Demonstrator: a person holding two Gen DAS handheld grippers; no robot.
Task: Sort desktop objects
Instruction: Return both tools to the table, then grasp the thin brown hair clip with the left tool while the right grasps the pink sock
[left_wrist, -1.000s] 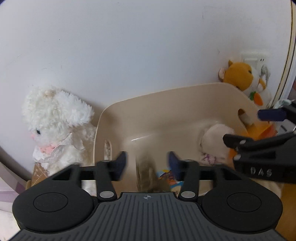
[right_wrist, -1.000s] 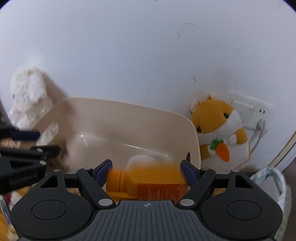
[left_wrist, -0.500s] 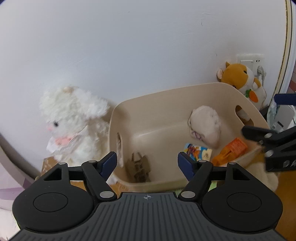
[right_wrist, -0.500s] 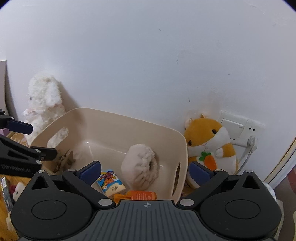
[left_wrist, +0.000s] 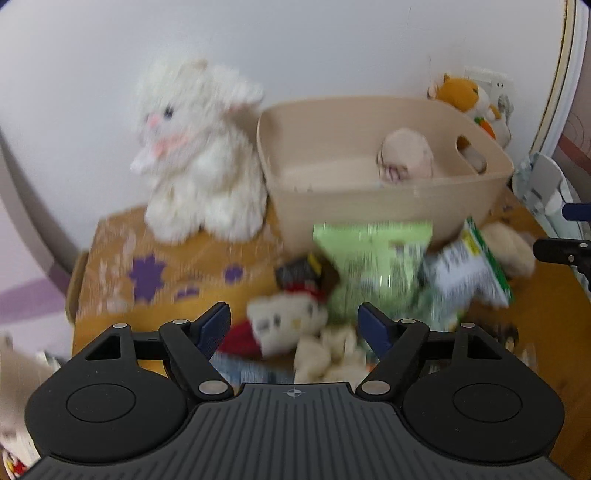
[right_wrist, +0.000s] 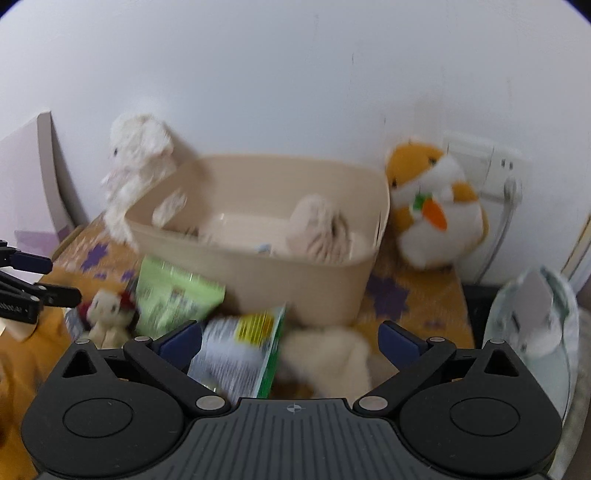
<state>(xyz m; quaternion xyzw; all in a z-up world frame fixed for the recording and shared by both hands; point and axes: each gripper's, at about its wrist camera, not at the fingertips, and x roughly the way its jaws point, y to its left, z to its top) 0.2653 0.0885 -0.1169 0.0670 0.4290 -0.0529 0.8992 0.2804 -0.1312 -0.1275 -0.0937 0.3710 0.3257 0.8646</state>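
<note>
A beige bin (left_wrist: 369, 206) (right_wrist: 295, 280) stands against the wall with a pale pink plush (left_wrist: 406, 155) (right_wrist: 321, 229) inside. In front of it lie a green snack bag (left_wrist: 373, 258) (right_wrist: 173, 295), a white-and-green packet (left_wrist: 465, 269) (right_wrist: 240, 350), a small white cat doll (left_wrist: 284, 325) (right_wrist: 105, 310) and a cream plush (left_wrist: 509, 251) (right_wrist: 328, 358). My left gripper (left_wrist: 293, 321) hovers over the cat doll, its jaws opening and touching nothing. My right gripper (right_wrist: 290, 334) is open above the packet and cream plush, holding nothing.
A white fluffy plush (left_wrist: 195, 155) (right_wrist: 136, 166) sits left of the bin, and an orange hamster plush (left_wrist: 465, 96) (right_wrist: 432, 206) sits right of it by a wall socket. An orange cloth (left_wrist: 166, 273) with purple flowers covers the table. A pale bag (right_wrist: 535, 325) hangs off the right edge.
Both grippers let their items fall into the bin, opened wider and pulled back from it. The loose things in front of the bin have come into view.
</note>
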